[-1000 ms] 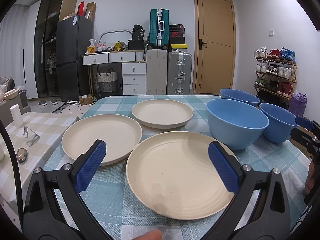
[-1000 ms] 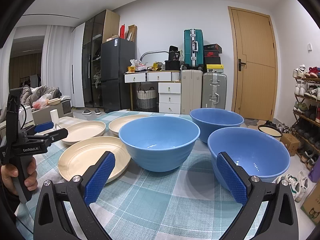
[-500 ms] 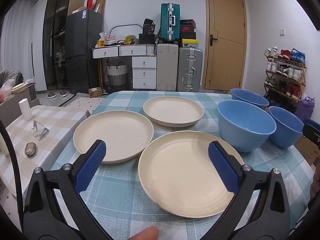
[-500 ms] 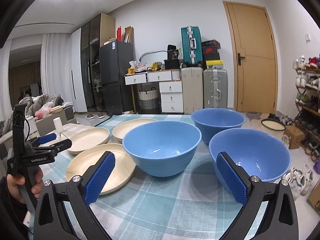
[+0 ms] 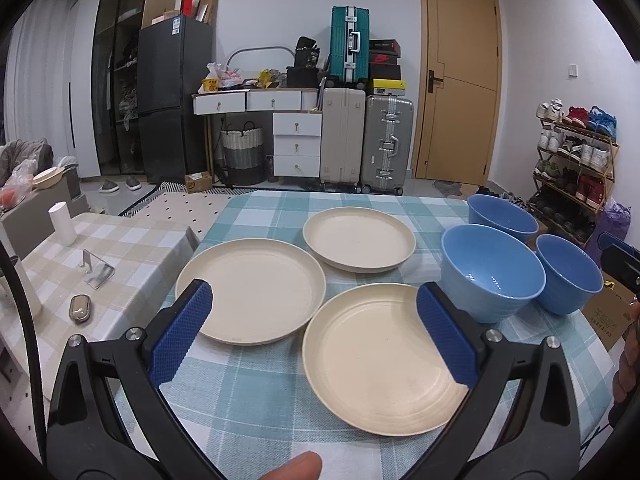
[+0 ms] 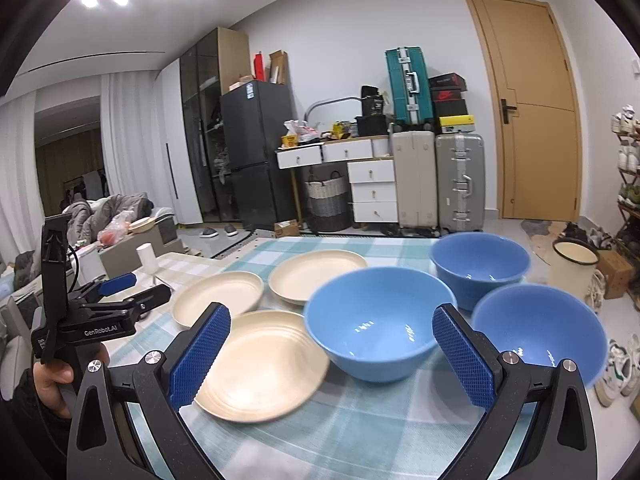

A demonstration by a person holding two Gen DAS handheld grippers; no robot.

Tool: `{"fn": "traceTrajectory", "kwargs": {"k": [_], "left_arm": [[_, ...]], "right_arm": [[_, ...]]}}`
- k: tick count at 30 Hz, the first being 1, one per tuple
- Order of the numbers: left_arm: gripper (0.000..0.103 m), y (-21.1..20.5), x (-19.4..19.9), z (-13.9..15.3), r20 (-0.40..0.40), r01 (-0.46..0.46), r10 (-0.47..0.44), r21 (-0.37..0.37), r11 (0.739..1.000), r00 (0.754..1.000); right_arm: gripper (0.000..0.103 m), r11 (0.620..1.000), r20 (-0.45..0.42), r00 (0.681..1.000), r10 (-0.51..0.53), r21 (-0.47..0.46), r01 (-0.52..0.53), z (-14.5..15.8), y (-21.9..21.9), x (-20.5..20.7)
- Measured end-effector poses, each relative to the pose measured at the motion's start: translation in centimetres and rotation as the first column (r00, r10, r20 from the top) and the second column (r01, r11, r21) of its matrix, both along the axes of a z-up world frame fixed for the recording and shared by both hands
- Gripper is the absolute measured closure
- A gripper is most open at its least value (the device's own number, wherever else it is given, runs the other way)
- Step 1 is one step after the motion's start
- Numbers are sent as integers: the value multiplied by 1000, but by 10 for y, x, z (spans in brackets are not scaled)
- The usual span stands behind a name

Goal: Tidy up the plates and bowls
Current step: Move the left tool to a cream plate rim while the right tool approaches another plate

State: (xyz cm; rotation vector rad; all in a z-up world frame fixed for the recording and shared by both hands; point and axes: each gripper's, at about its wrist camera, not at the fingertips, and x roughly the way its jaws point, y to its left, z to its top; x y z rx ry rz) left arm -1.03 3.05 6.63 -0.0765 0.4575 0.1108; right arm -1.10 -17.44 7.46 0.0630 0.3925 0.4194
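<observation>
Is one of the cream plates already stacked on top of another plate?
No, in the left wrist view the three cream plates lie separately on the checked tablecloth, none resting on another.

Bare tablecloth [image 5: 256, 392] before near plate [image 5: 384, 360], three bowls [image 6: 376, 320] crowding right side, plates nearly touching

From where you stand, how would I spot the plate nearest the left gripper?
Find the teal checked table. Three cream plates sit left of three blue bowls. Yours, the nearest plate, lies closest to the front edge, with ridged rings inside, beside the biggest bowl.
</observation>
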Motion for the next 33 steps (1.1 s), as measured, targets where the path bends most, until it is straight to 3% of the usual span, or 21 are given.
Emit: {"fn": "traceTrajectory", "kwargs": {"k": [9, 15, 33], "left_arm": [[1, 47, -5, 26, -24, -90, 89, -58, 994, 996], [1, 80, 1, 39, -35, -144, 142, -64, 988, 989], [1, 154, 67, -8, -174, -196, 175, -114, 974, 969]], "right_arm": [[0, 999, -12, 999, 42, 30, -41, 26, 35, 18], [0, 997, -10, 997, 74, 4, -74, 37, 67, 33], [0, 984, -160, 976, 147, -79, -162, 5, 166, 118]]}}
